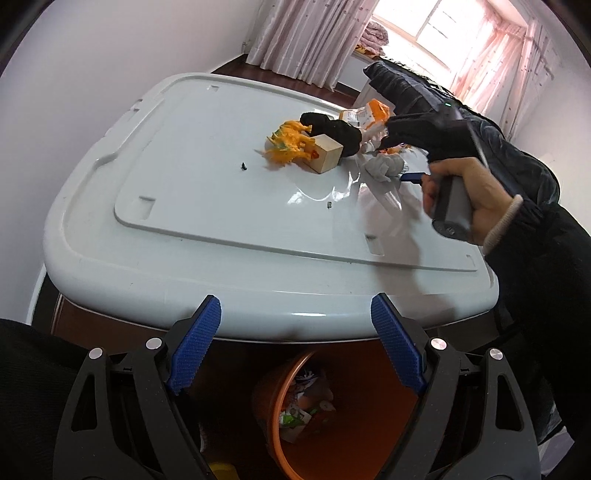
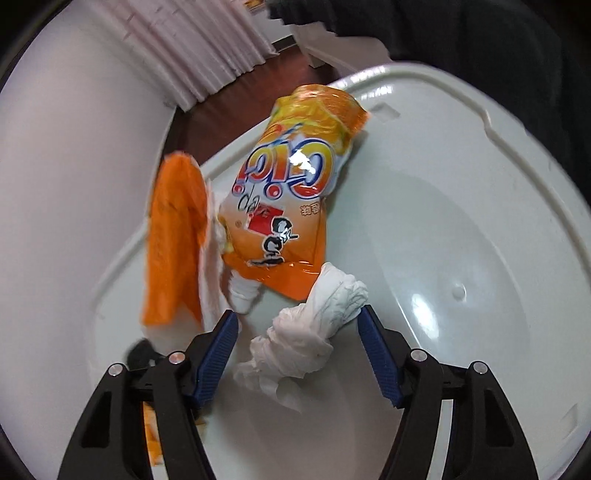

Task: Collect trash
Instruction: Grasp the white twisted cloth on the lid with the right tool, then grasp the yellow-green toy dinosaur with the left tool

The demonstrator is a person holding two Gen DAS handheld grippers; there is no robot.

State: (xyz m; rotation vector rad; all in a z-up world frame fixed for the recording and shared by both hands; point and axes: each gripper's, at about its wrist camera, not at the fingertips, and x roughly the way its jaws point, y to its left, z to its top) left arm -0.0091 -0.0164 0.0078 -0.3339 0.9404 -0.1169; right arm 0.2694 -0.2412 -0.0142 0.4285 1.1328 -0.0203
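Right gripper [image 2: 295,332] straddles crumpled tissue [image 2: 314,332], pads apart.

The left gripper [image 1: 295,343] hangs with jaws spread wide and empty. The right gripper [image 2: 297,352], gripped by a bare hand [image 1: 469,195], tilts downward, jaws apart.

Home bedroom, not a lab. Pink curtains [image 1: 295,33] over a bright window [image 1: 439,26] at 1 o'clock, folded bedding [image 1: 375,35] piled at 12, dark wood floor [image 1: 266,75]. Worktop is a white plastic storage-bin lid [image 1: 184,166], orange waste bucket [image 1: 343,417] at 6 below.
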